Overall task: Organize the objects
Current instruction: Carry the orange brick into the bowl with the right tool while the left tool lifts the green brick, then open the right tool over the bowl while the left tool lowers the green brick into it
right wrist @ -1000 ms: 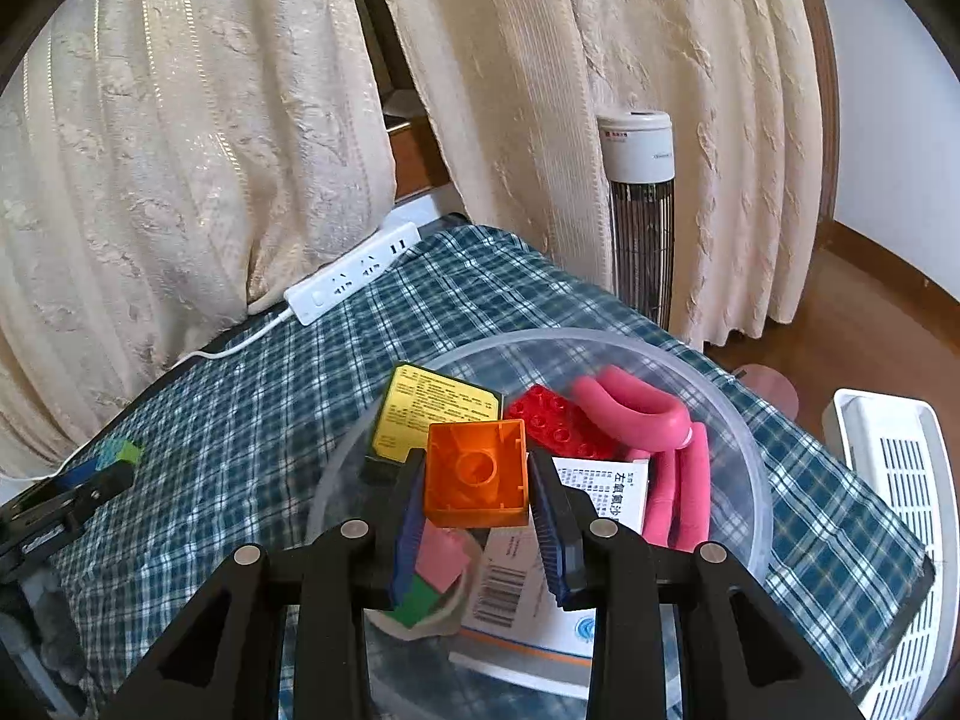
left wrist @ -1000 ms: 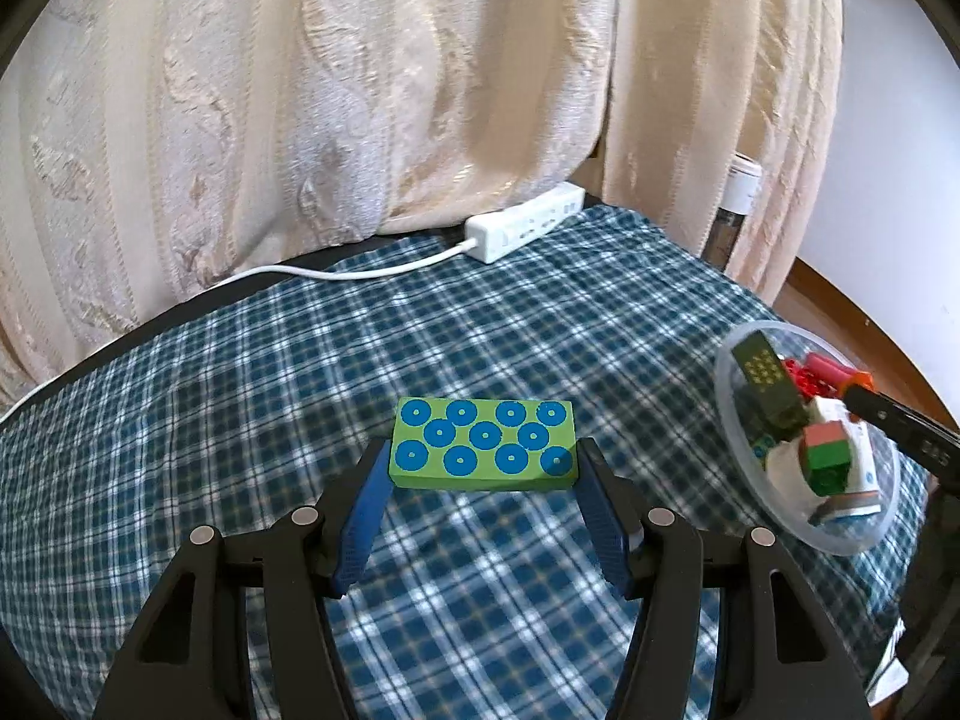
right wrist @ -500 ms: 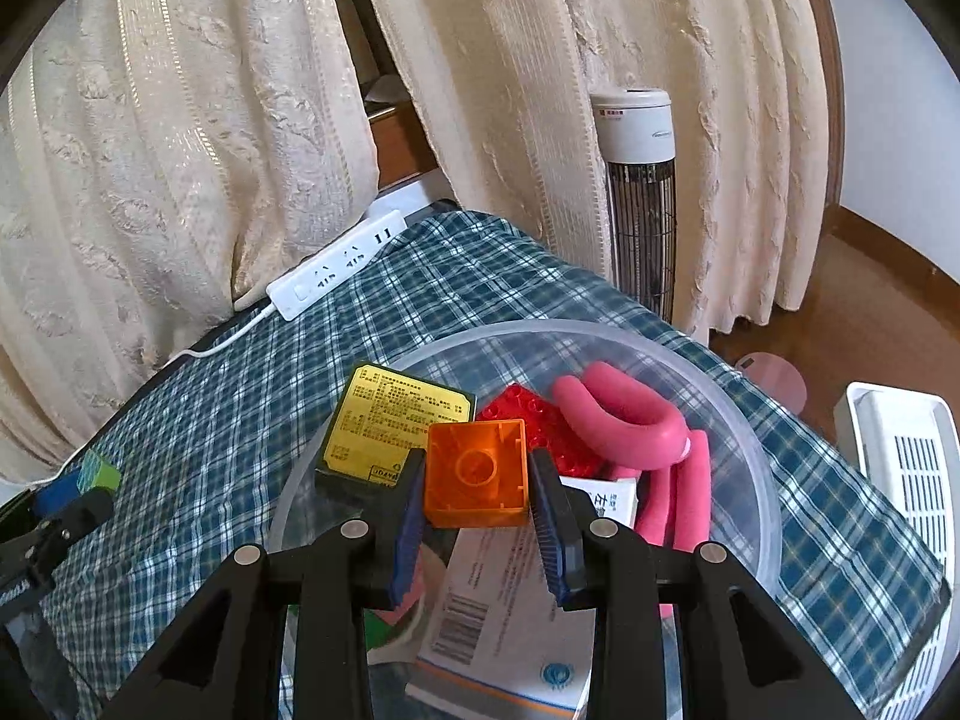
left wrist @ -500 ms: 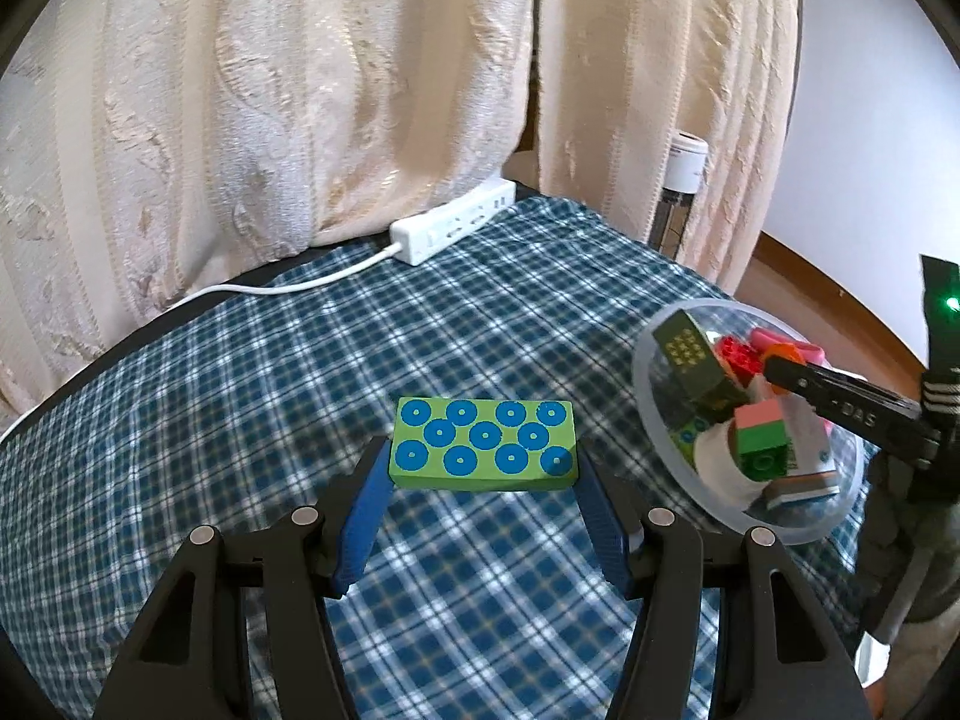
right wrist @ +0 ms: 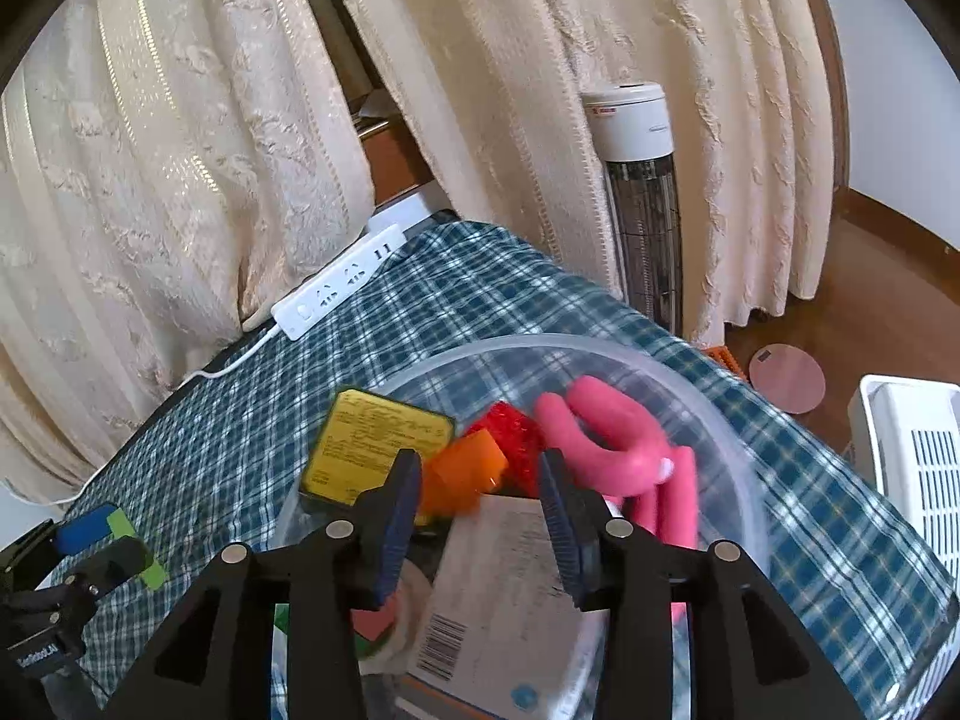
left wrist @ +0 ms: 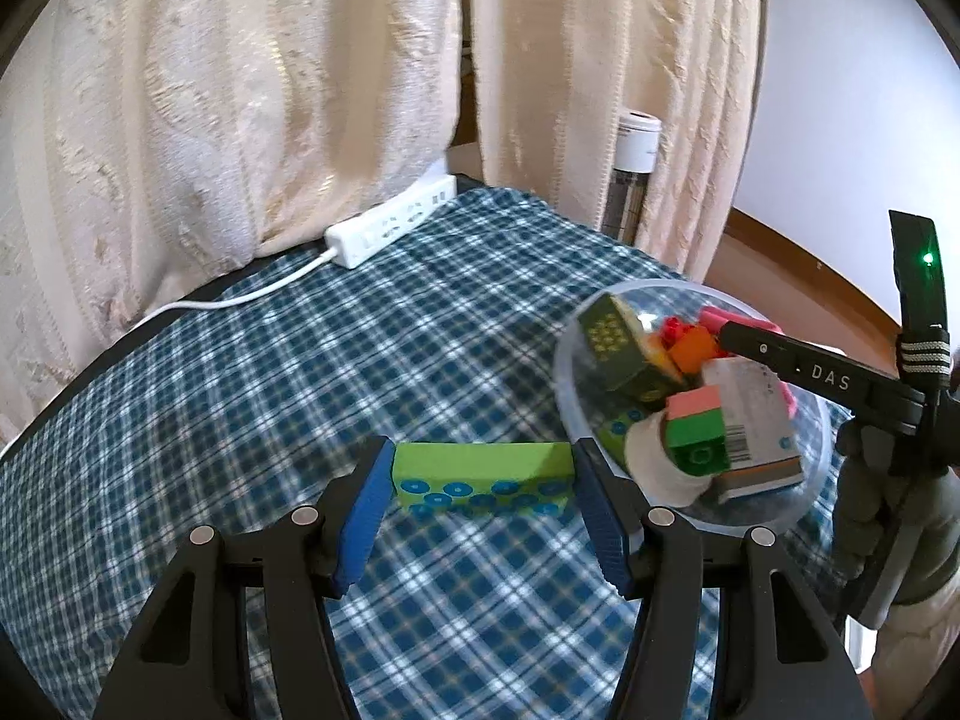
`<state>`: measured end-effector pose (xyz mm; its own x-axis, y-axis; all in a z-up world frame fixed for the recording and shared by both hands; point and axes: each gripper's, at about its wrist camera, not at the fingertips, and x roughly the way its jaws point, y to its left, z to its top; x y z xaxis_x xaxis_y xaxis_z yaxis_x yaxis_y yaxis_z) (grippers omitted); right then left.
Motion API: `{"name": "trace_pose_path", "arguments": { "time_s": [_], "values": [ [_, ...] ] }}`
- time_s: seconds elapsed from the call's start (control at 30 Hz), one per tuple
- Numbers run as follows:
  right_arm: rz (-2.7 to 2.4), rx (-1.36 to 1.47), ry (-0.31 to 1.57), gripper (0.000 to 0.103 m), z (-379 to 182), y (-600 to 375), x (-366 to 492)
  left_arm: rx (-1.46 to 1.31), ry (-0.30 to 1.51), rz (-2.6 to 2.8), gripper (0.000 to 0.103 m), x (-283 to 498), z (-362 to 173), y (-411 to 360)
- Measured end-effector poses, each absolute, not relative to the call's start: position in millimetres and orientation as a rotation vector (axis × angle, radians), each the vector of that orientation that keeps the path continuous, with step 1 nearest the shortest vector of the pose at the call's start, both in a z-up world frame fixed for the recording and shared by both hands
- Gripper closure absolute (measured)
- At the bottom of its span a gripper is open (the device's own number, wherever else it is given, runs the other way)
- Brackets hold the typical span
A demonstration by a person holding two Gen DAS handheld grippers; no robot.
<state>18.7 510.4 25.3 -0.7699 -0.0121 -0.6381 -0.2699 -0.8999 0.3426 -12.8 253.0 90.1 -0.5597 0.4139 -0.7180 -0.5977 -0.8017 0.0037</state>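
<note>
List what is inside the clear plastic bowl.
In the clear bowl: yellow-labelled dark box, orange brick, red brick, pink curved piece, barcoded white box, pink-and-green block, white roll. Anything beneath the pile is covered.

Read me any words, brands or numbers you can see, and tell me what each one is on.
"DAS": on the right gripper arm; more letters may be hidden.
Yellow label on the dark box: too small.
Barcode box: blurred.
Fan heater red mark: unreadable.
Left gripper body lettering: blurred.
</note>
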Motion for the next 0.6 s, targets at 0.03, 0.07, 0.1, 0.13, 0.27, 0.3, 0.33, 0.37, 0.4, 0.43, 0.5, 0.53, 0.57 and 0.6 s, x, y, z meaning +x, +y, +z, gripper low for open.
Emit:
{"name": "trace_pose_path", "arguments": {
  "time_s": [0.03, 0.07, 0.1, 0.13, 0.27, 0.3, 0.33, 0.37, 0.4, 0.43, 0.5, 0.53, 0.57, 0.6],
  "values": [
    [2.756, -0.991, 0.646, 0.06, 25.7, 512.7, 21.7, -0.982, 0.339, 2.327, 0.042, -10.7, 90.4, 256.8],
    [2.756, -0.979, 0.653, 0.06, 26.5, 515.3, 26.6, -0.976, 0.348, 2.32, 0.042, -8.2, 90.9, 261.1],
    [2.756, -0.971, 0.657, 0.06, 27.3, 517.3, 29.5, -0.971, 0.354, 2.313, 0.042, -6.4, 91.3, 264.6],
    [2.755, -0.961, 0.659, 0.06, 28.3, 519.4, 33.3, -0.966, 0.361, 2.307, 0.042, -4.6, 91.8, 268.1],
    [2.755, -0.913, 0.66, 0.06, 32.7, 526.2, 52.6, -0.948, 0.376, 2.279, 0.042, 1.4, 93.7, 282.9],
    [2.756, -0.906, 0.661, 0.06, 33.4, 527.3, 55.8, -0.944, 0.38, 2.272, 0.042, 3.0, 94.0, 287.4],
    [2.757, -0.895, 0.66, 0.06, 34.3, 528.5, 60.2, -0.939, 0.385, 2.263, 0.042, 4.7, 94.1, 292.5],
    [2.756, -0.887, 0.658, 0.06, 34.8, 529.8, 63.3, -0.936, 0.388, 2.253, 0.042, 6.0, 94.3, 296.8],
    [2.754, -0.873, 0.654, 0.06, 35.6, 531.4, 68.5, -0.933, 0.391, 2.244, 0.042, 7.9, 94.1, 301.3],
    [2.753, -0.866, 0.655, 0.06, 35.8, 533.1, 71.6, -0.931, 0.397, 2.233, 0.042, 9.2, 94.0, 306.1],
    [2.753, -0.851, 0.667, 0.058, 35.8, 537.1, 78.7, -0.923, 0.408, 2.213, 0.042, 12.7, 94.1, 316.5],
    [2.751, -0.845, 0.672, 0.057, 35.5, 539.0, 81.7, -0.917, 0.413, 2.203, 0.042, 14.7, 94.2, 321.8],
    [2.749, -0.838, 0.678, 0.057, 34.9, 541.3, 85.6, -0.913, 0.417, 2.195, 0.042, 15.4, 94.3, 326.1],
    [2.747, -0.833, 0.683, 0.056, 34.8, 542.9, 88.0, -0.909, 0.42, 2.186, 0.042, 16.7, 94.5, 330.5]
  ]
}}
